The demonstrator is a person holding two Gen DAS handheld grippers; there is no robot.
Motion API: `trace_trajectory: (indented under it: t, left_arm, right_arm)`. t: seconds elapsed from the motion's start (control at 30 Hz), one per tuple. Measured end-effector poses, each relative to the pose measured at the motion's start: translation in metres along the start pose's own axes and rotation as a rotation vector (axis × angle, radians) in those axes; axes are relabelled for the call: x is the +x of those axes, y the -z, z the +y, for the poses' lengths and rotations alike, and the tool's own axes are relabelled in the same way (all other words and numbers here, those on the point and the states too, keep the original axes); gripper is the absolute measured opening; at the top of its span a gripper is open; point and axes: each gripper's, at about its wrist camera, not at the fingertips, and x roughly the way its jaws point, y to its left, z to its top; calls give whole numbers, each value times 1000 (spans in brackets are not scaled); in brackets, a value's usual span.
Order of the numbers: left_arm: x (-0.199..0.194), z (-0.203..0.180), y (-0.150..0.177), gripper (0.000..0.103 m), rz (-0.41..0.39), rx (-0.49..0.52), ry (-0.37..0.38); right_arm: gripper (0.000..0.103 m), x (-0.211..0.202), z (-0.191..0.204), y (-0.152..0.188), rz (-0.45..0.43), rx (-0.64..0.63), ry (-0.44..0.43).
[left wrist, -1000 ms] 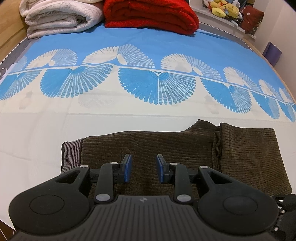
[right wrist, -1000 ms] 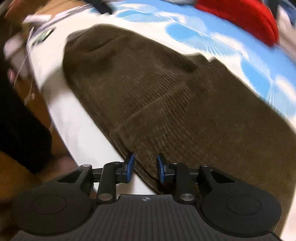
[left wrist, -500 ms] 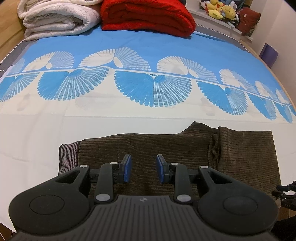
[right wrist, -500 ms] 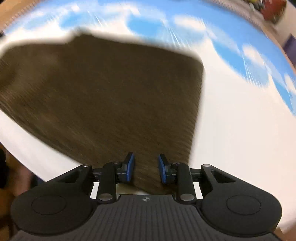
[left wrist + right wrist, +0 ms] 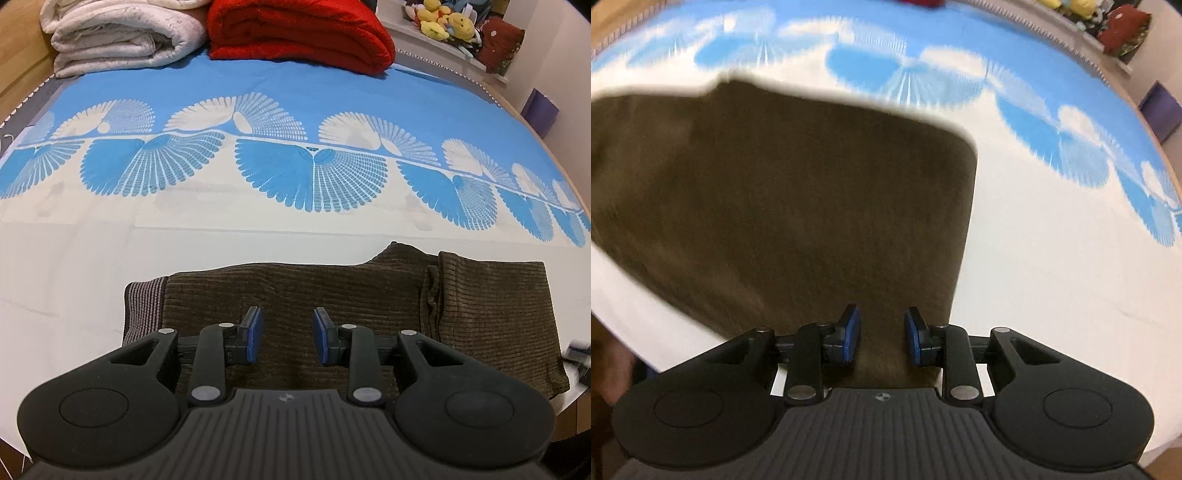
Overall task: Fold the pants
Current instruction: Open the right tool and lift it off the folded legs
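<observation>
Blue-padded fingers of my left gripper (image 5: 287,336) stand parted with nothing between them, hovering over the folded brown corduroy pants (image 5: 332,291), which lie flat along the near edge of the white and blue fan-patterned bedsheet (image 5: 258,229). My right gripper (image 5: 881,339) is likewise spread and grasping nothing, above the same pants (image 5: 798,192) near their right end; that view is blurred. A striped grey waistband (image 5: 144,306) shows at the pants' left end, and a doubled layer lies at the right. Farther off, at the bed's far end, sit a rolled white quilt (image 5: 122,33) and, just beside it, a folded red blanket (image 5: 299,33), with yellow plush toys (image 5: 447,22) on a ledge beyond
</observation>
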Motion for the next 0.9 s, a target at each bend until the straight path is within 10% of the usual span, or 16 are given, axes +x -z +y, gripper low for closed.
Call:
trace_trajectory:
  t: [0.33, 0.9]
  left_arm:
    - [-1, 13, 4, 37, 8, -15, -25]
    - [8, 36, 5, 38, 30, -45, -78]
  right_arm:
    - [51, -100, -21, -91, -482, 46, -42]
    - [51, -8, 81, -133, -317, -206, -91]
